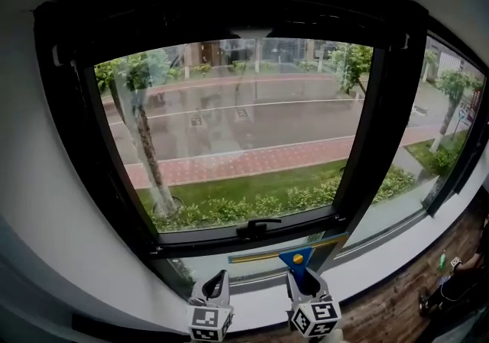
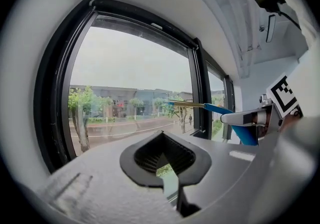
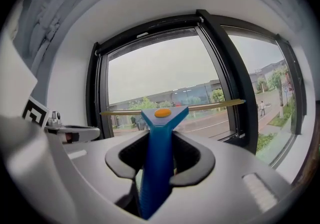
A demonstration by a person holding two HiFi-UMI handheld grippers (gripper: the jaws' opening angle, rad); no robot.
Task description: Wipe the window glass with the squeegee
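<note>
Blue squeegee [image 3: 161, 118] clamped between right gripper [image 3: 157, 160] fingers; left gripper [image 2: 164, 162] fingers pressed together, empty.

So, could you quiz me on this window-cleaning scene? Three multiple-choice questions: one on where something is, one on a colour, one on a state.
1. Where is the squeegee?
A) in the right gripper
B) hanging on the window latch
C) lying on the sill

2. What colour is its handle?
A) red
B) blue
C) black

3. How are the fingers of the left gripper?
A) shut on a cloth
B) spread wide apart
C) shut, with nothing held

Answers:
1 A: the handle stands between the right gripper's fingers.
2 B: the handle is blue, with an orange spot near the blade.
3 C: the left gripper's fingers meet and nothing sits between them.
</note>
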